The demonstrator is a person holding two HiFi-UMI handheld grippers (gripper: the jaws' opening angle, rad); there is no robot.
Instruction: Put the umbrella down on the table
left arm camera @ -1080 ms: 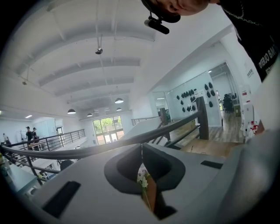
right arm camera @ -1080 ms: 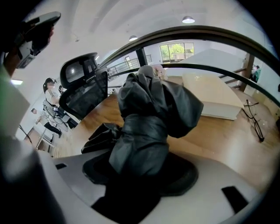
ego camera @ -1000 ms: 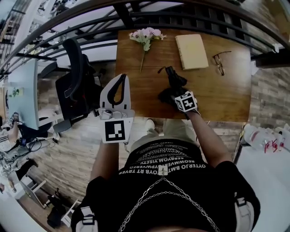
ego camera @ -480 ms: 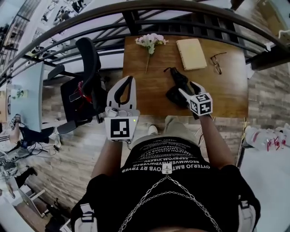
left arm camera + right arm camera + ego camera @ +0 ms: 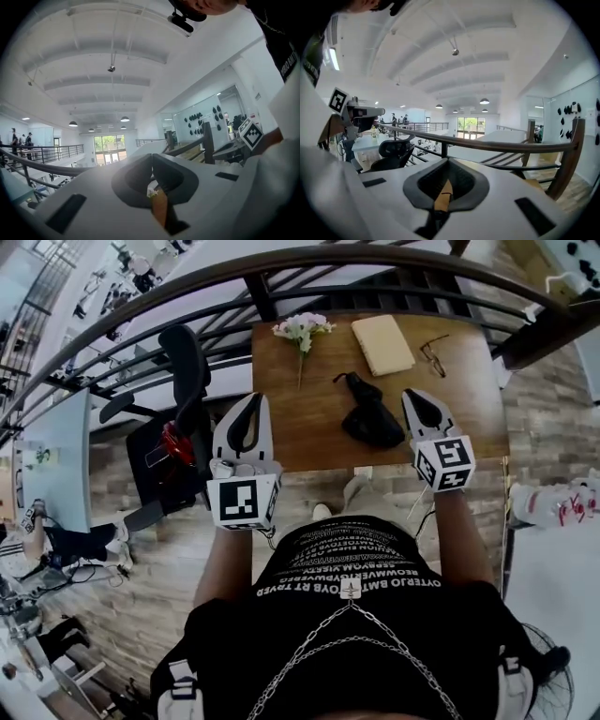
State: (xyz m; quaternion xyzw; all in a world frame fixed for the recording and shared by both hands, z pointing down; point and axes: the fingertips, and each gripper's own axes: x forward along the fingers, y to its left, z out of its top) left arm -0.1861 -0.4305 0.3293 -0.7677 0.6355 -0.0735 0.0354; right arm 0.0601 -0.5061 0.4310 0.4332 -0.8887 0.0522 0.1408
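Observation:
A folded black umbrella (image 5: 368, 414) lies on the wooden table (image 5: 309, 423), near its middle, with its strap end pointing away. My right gripper (image 5: 410, 394) hovers just right of the umbrella, clear of it, jaws shut and empty. Over the table's left front edge my left gripper (image 5: 257, 397) is held up, also shut with nothing in it. In the left gripper view the left gripper (image 5: 151, 157) points level across the hall with its tips meeting. The right gripper (image 5: 448, 161) likewise looks over the railing with its tips together.
On the far side of the table lie a sprig of pink flowers (image 5: 301, 328), a tan book (image 5: 382, 343) and glasses (image 5: 432, 354). A black office chair (image 5: 184, 367) stands left of the table. A dark railing (image 5: 375, 259) runs behind it. Bottles (image 5: 561, 509) stand at the right.
The right gripper came off the umbrella, rose and drew back to the right, and its jaws went from spread to shut. The umbrella stayed on the table. The left gripper rose slightly.

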